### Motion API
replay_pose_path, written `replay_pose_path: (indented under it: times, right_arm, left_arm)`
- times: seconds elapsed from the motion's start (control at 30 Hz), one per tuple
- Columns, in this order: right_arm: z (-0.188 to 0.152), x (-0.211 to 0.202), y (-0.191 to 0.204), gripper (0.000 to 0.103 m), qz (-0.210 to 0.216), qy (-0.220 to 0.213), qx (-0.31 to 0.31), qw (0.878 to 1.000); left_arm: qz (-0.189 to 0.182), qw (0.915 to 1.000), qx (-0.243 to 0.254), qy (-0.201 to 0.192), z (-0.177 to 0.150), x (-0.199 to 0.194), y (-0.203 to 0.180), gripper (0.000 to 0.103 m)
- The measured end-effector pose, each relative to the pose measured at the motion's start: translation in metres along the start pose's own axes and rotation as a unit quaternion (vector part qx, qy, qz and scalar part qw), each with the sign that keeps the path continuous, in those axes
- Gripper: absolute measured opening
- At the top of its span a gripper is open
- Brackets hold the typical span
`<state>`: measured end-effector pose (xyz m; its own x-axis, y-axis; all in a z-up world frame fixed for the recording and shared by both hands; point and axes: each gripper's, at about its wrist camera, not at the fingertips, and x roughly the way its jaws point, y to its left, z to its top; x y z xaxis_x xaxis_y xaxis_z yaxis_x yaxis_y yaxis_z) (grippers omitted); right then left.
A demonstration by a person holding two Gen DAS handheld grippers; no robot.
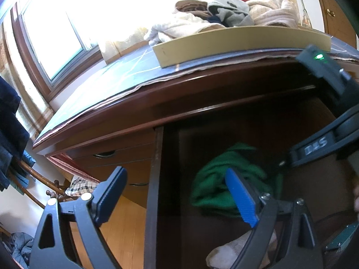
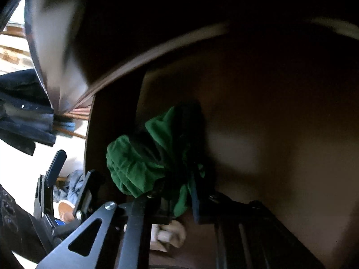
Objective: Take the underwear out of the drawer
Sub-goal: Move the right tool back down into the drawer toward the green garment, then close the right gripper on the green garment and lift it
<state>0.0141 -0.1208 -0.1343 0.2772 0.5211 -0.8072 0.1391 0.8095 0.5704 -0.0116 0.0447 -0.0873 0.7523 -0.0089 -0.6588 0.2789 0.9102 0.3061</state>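
My right gripper sat closed on the green underwear inside the dark wooden drawer, cloth bunched up to the left of my fingers. The left gripper stood outside the drawer wall. Something pale lay beneath.

Underwear lies in the open drawer, toward its left wall, with socks nearer the front. On the dresser top above, a tray holds heaped clothes.
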Motion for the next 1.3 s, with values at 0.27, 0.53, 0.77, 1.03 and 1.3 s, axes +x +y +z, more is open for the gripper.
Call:
replay_pose_path:
  times: [0.27, 0.53, 0.77, 1.03, 1.3]
  right_arm:
    - [-0.014, -0.062, -0.034, 0.013, -0.088, -0.065, -0.017, 0.994]
    - [-0.019, -0.096, -0.036, 0.066, -0.046, -0.059, -0.030, 0.997]
    - [-0.009, -0.074, 0.011, 0.088, -0.063, -0.054, -0.136, 0.987]
    - [0.004, 0.005, 0.051, 0.088, -0.175, 0.034, -0.236, 0.955]
    - [0.005, 0.019, 0.049, 0.047, -0.207, 0.032, -0.258, 0.943]
  left_arm:
    - [0.001, 1.0000, 0.002, 0.003, 0.000, 0.000, -0.002, 0.091]
    - [0.002, 1.0000, 0.006, 0.007, 0.000, 0.001, -0.003, 0.091]
    - [0.001, 1.0000, 0.006, 0.006, 0.000, 0.001, -0.003, 0.091]
    - [0.000, 1.0000, 0.006, 0.006, 0.001, 0.001, -0.003, 0.091]
    - [-0.001, 1.0000, 0.006, 0.002, 0.001, 0.000, -0.004, 0.091]
